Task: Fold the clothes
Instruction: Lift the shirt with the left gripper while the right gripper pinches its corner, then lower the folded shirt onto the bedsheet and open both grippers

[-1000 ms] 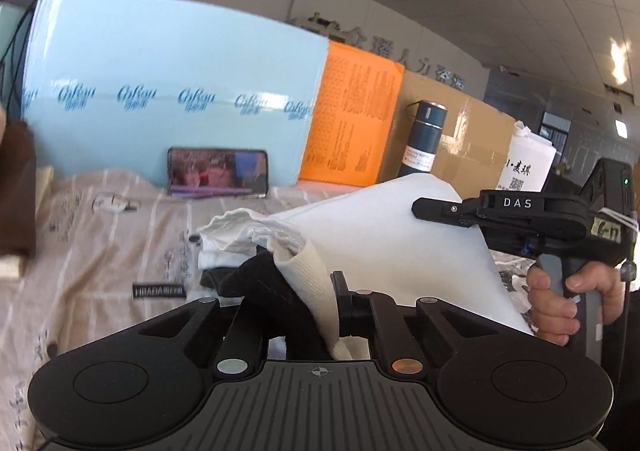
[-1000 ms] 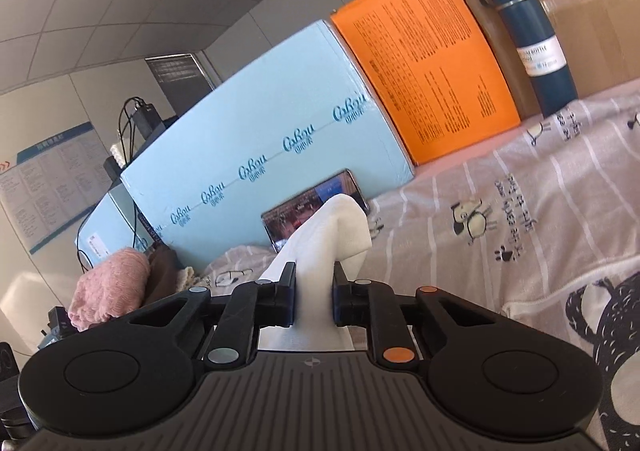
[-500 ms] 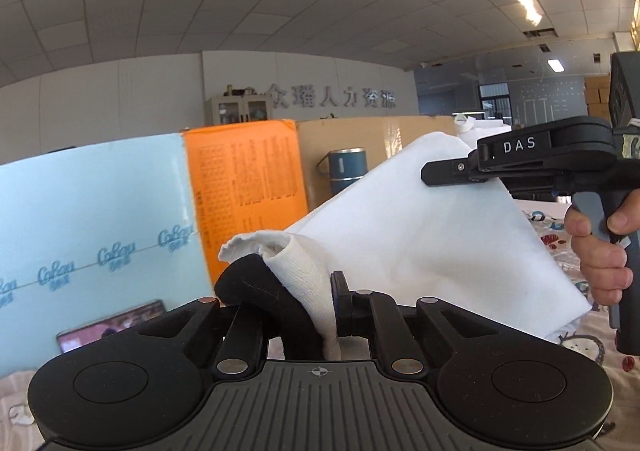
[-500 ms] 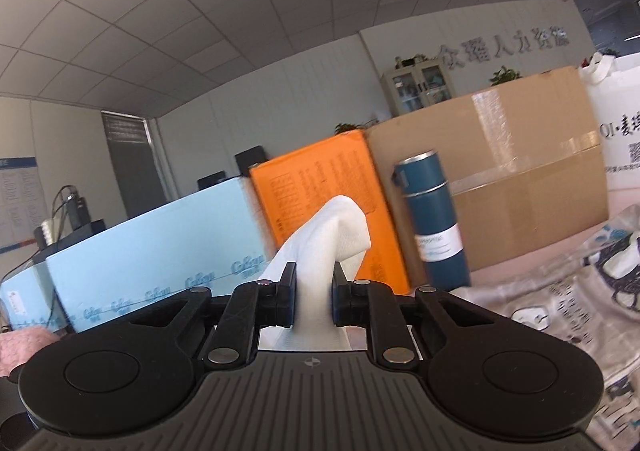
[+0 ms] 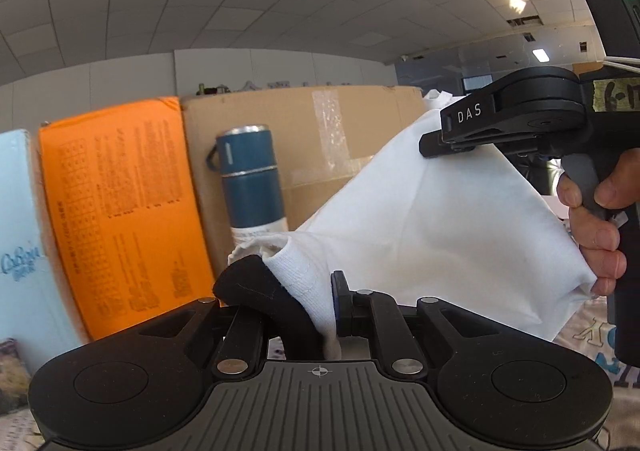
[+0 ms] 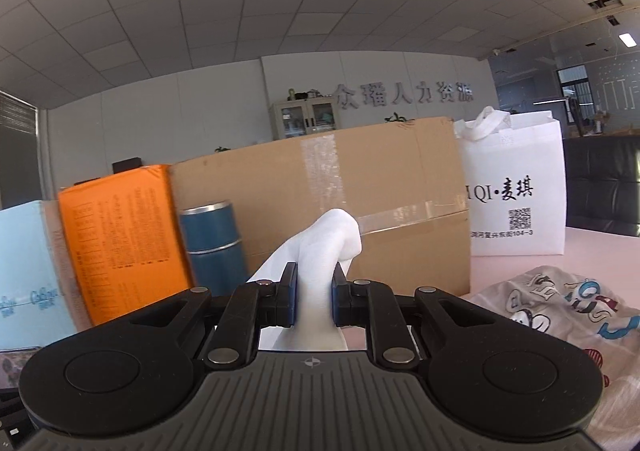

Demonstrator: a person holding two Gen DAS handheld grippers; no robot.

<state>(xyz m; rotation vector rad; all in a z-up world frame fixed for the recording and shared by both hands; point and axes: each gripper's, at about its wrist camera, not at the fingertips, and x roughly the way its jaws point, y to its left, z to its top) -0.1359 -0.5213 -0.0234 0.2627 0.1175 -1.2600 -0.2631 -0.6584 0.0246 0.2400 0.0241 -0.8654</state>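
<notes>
Left wrist view: left gripper (image 5: pixel 320 307) and right gripper (image 5: pixel 430 139) each pinch the white garment (image 5: pixel 432 219), held aloft between them; thin bunched bites could slip if they pull apart, dropping a corner.

An office, we judge.
Beyond the fingers we see a grid-tile ceiling (image 6: pixel 280 3), wall lettering (image 6: pixel 404 94) and a glass-fronted cabinet (image 6: pixel 306 118).

R tongs (image 6: pixel 314 297) clamped on white cloth (image 6: pixel 324 247), cardboard box (image 6: pixel 360 187) behind.
</notes>
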